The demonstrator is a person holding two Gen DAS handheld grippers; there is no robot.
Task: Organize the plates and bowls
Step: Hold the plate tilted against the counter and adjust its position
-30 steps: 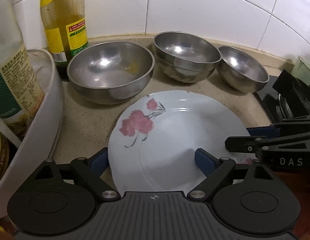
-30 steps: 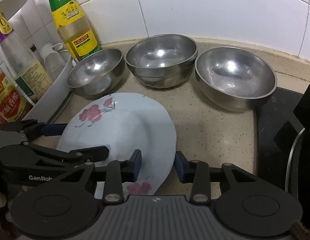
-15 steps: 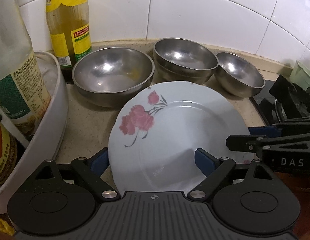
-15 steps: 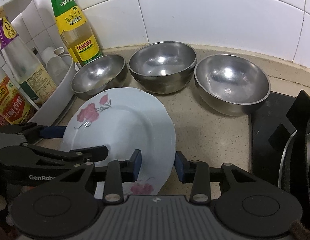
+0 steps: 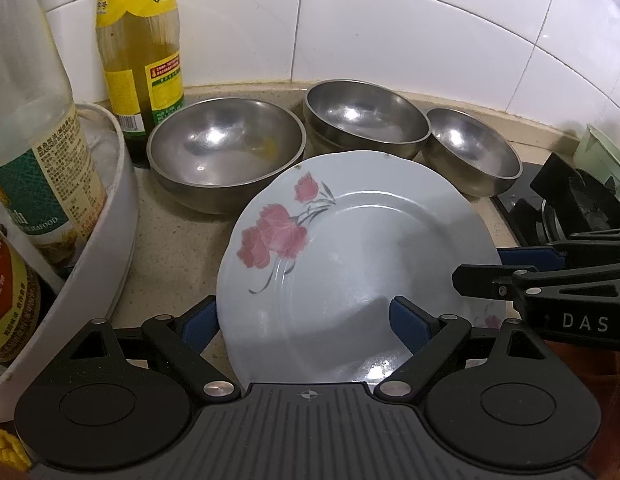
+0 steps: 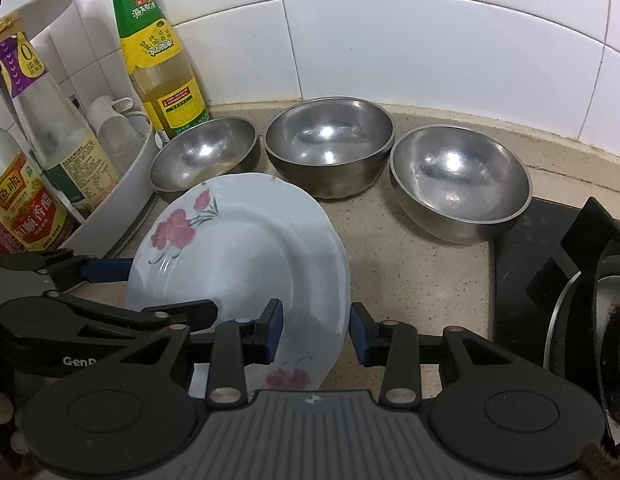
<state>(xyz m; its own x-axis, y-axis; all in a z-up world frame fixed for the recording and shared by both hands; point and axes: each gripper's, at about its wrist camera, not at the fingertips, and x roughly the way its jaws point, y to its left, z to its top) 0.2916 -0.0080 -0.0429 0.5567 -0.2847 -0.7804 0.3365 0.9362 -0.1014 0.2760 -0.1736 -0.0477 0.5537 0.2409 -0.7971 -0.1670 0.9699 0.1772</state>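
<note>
white round plate with pink flowers (image 5: 350, 264) – tilted, glossy, scalloped rim | left gripper (image 5: 305, 316) pinches its near edge | right gripper (image 6: 316, 330) spread astride its rim – not touching

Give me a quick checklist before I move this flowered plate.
1. Plate sits between the fingers of the left gripper and the right gripper: ok.
2. Both grips firm: cannot tell.
3. Plate's far rim apart from the leftmost bowl: cannot tell; they overlap in both views.
4. Leftmost bowl clean: not ok, yellowish smear inside.
5. Middle bowls nested: ok.
</note>
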